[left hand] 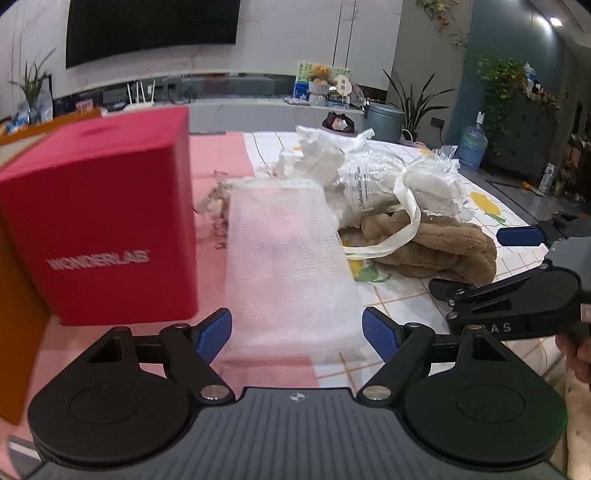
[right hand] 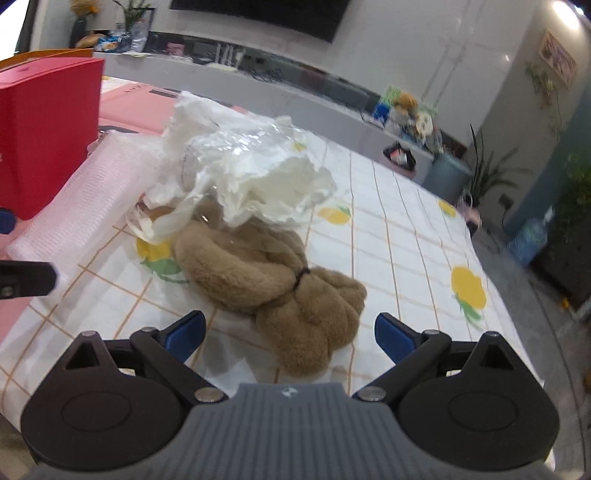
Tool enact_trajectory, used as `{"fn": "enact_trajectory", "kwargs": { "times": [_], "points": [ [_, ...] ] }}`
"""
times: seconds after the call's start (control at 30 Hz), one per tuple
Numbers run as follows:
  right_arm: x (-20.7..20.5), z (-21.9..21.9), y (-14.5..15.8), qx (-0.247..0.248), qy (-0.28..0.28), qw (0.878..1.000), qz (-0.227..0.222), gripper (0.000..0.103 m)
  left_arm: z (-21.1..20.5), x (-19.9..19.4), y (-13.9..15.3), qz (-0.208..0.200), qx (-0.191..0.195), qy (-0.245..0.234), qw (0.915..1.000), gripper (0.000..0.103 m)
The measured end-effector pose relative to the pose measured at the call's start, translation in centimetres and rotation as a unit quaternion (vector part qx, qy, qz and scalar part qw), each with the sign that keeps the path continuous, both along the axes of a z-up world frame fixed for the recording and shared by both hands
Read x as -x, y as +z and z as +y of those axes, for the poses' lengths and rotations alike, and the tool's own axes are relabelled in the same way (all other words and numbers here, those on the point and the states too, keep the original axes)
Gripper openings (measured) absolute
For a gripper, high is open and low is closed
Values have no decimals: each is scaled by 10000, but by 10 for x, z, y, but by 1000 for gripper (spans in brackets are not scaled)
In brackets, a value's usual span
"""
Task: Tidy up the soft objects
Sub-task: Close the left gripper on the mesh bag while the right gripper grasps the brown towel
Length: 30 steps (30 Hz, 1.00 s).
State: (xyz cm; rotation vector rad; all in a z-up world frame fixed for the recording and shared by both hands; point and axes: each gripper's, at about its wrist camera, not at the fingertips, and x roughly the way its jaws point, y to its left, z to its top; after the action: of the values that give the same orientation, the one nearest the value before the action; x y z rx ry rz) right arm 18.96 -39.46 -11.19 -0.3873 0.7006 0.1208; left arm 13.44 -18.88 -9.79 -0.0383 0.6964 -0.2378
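Now, your left claw (left hand: 297, 332): released, over white mesh pouch (left hand: 288, 266)
Your right claw (right hand: 290, 334): released, brown plush bundle (right hand: 273, 280) at frame centre

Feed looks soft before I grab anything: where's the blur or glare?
Left wrist view: red box smeared by motion blur, mesh bag soft. Right wrist view: brown plush fairly sharp, clear plastic wrap glinting, ceiling light flaring top right; fisheye bends both edges.

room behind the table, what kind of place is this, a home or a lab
Most likely a home living room. A large dark wall-mounted screen hangs above a long low grey media shelf holding a small brown teddy bear, and leafy green potted houseplants stand on the floor beside it.
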Motion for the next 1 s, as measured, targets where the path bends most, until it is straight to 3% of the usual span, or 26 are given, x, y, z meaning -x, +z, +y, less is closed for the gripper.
{"fn": "enact_trajectory", "kwargs": {
  "times": [0.2,0.37,0.47,0.53,0.6,0.73,0.83,1.0],
  "points": [
    [4,2,1,-420,36,9984,-380,96,-8,-10,-8,-27,-115,128,9998,94],
    [6,17,-1,138,280,9974,-645,96,-10,-10,-10,-32,-160,60,9998,92],
    [5,21,-3,175,369,9971,-638,94,-17,-5,-10,-150,-631,-126,9978,82],
    [5,23,-5,287,409,9968,-619,84,-14,-2,-9,-87,-552,-147,9983,70],
    [6,26,-5,336,474,9965,-603,81,-12,-2,-5,27,-564,-242,9981,61],
    [8,29,0,312,578,9957,-650,62,-5,-6,-1,182,-634,-212,9976,33],
    [11,33,3,305,671,9951,-654,51,0,-4,0,271,-671,-287,9970,20],
    [12,42,5,511,739,9952,-392,43,10,10,0,332,-723,-348,9962,12]
  ]
}}
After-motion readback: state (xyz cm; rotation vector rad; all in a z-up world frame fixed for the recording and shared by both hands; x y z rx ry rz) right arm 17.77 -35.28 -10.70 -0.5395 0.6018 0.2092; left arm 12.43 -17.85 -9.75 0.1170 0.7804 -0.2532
